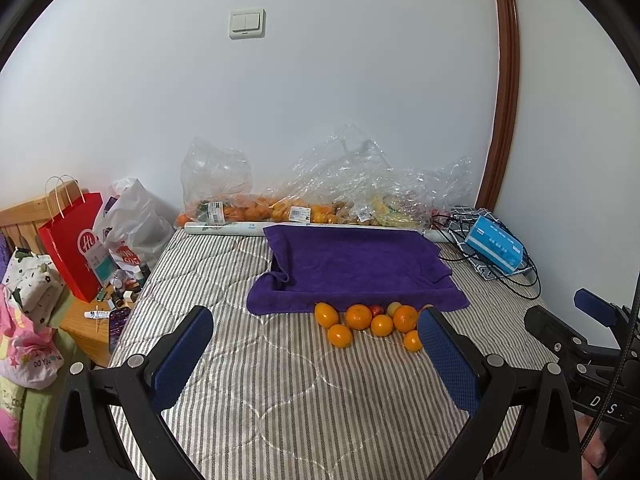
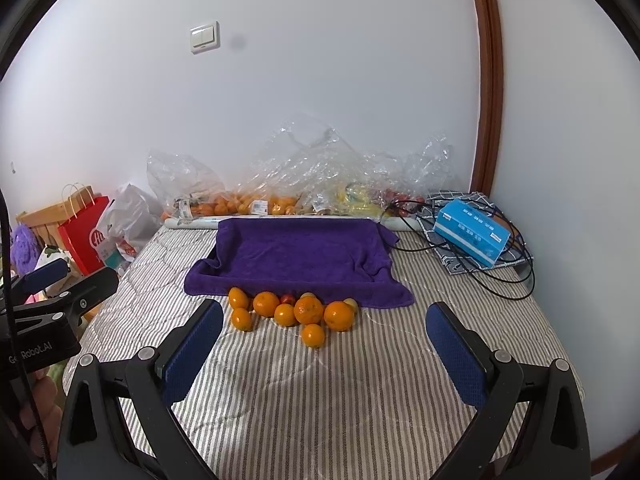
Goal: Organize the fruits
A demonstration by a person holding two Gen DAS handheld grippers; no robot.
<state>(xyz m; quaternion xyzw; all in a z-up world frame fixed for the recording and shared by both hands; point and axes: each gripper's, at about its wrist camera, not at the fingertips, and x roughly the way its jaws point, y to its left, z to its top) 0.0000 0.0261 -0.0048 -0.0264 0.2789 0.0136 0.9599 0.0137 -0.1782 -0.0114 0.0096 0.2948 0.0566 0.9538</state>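
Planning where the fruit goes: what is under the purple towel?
The purple towel drapes over something tray-shaped with raised edges; a dark corner peeks out at its left. The rest is covered, so what it is stays unclear.

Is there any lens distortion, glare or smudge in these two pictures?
Left wrist view: strong fisheye bends the brown door frame; plastic bags glint with reflections. Right wrist view: same curvature, and a dark blurred spot lies on the wall beside the light switch, possibly a smudge.
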